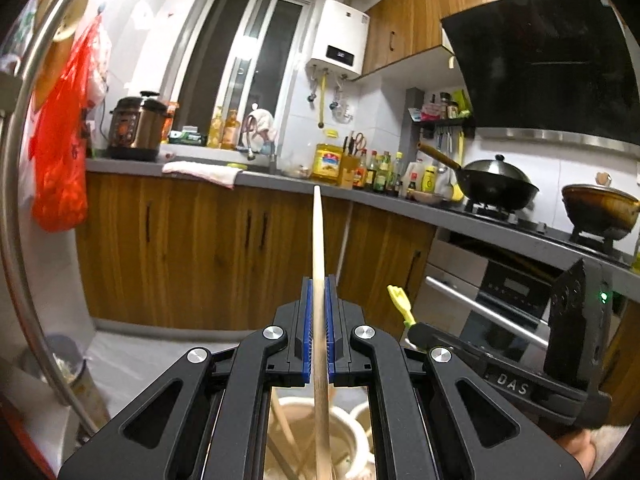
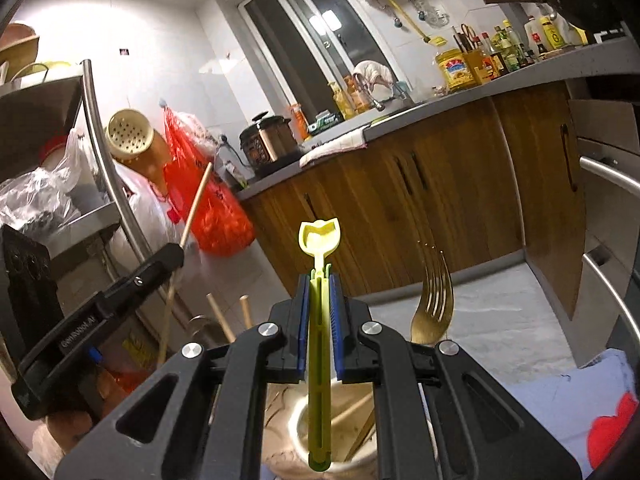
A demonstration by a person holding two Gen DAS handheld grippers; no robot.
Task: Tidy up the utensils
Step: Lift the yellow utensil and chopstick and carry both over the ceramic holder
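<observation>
left tongs (image 1: 318, 312) pinch a wooden chopstick (image 1: 319, 256) pointing forward above a beige utensil holder (image 1: 288, 432). right tongs (image 2: 320, 308) pinch a yellow-green plastic utensil (image 2: 320, 236) over the same holder.

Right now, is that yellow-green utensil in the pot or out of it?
Partly in. The right tool is shut on the utensil; its lower end sits inside the pot's rim, while its head pokes above the tool.

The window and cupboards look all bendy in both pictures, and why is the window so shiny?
Left wrist view: the fisheye lens bows the window frame and wooden cupboards, and black corners ring the picture. Right wrist view: the same bending tilts the grey countertop; bright lamp reflections glare on the dark window glass.
</observation>
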